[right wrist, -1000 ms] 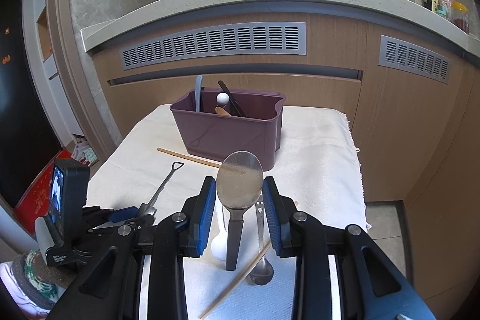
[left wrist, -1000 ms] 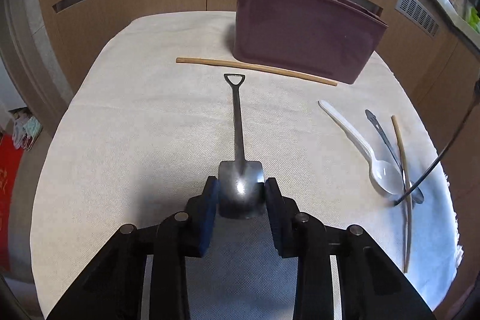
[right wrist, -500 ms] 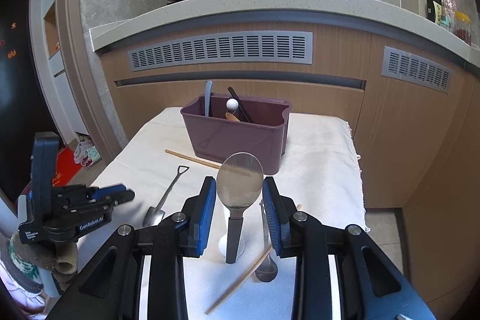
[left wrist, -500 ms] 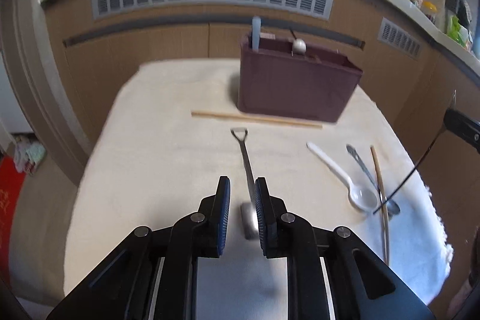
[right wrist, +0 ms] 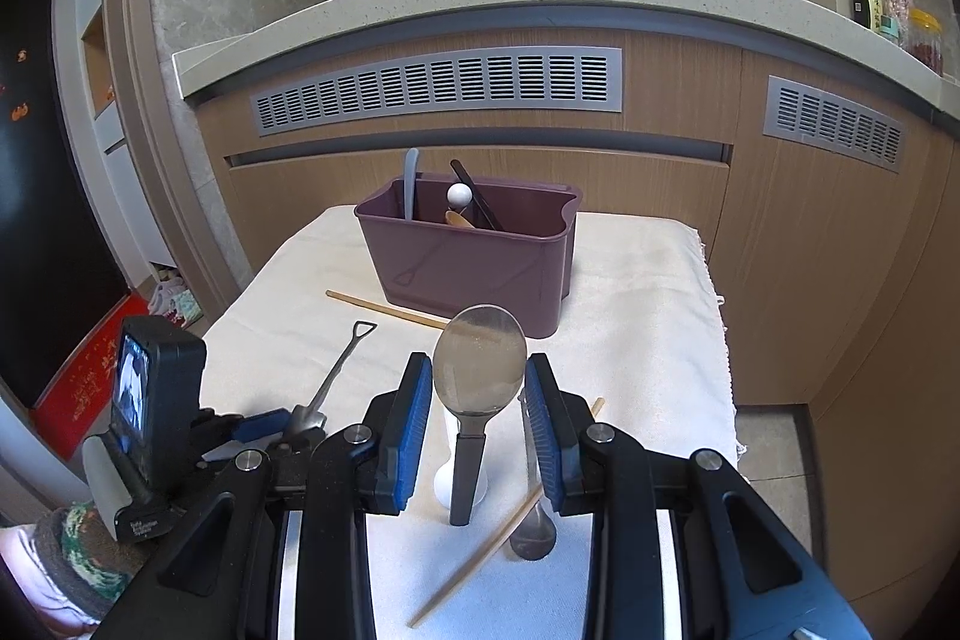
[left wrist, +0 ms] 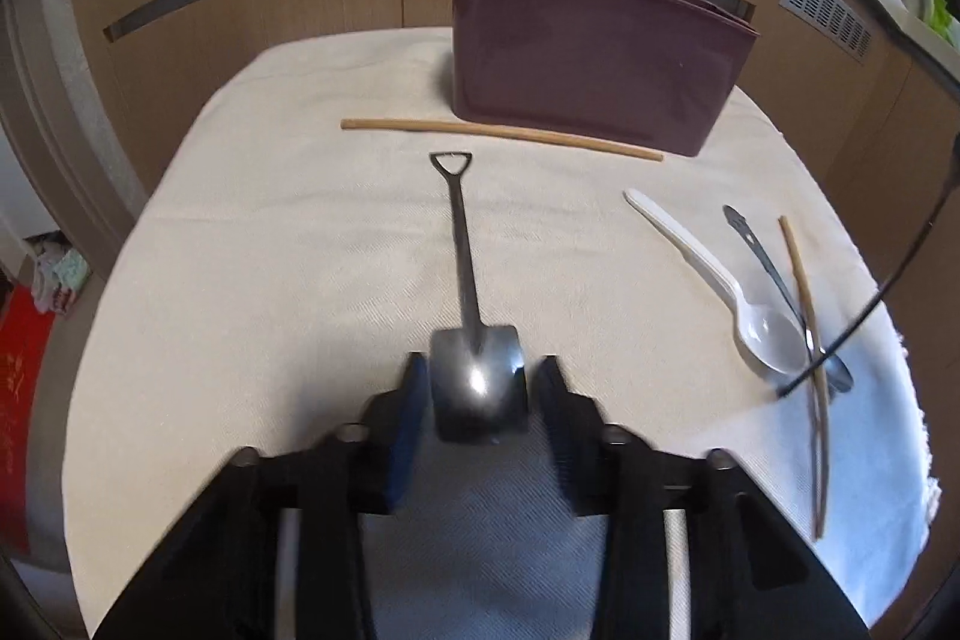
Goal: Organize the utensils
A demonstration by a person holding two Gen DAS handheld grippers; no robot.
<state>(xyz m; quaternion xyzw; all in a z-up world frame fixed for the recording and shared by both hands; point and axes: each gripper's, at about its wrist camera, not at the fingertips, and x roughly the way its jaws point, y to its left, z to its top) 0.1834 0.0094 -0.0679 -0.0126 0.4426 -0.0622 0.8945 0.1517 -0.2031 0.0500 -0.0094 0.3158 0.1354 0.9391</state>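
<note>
Steel shovel-shaped spoon (left wrist: 474,316) lies flat on the cloth-covered desk (left wrist: 270,280), its blade between the spread, opening jaws of your left tool (left wrist: 480,394), pads not pressing it. Your right tool (right wrist: 480,400) pinches a large metal spoon (right wrist: 479,361) upright at 6 o'clock from the purple caddy (right wrist: 468,262). Judged under halfway: a few utensils stand in the caddy; two chopsticks, a white spoon (left wrist: 720,286) and another metal spoon remain loose.

My left wrist view looks steeply down, close over the cloth-covered table (left wrist: 270,280). My right wrist view sits higher and further back. Both share the purple caddy (left wrist: 588,58) (right wrist: 468,262).
</note>
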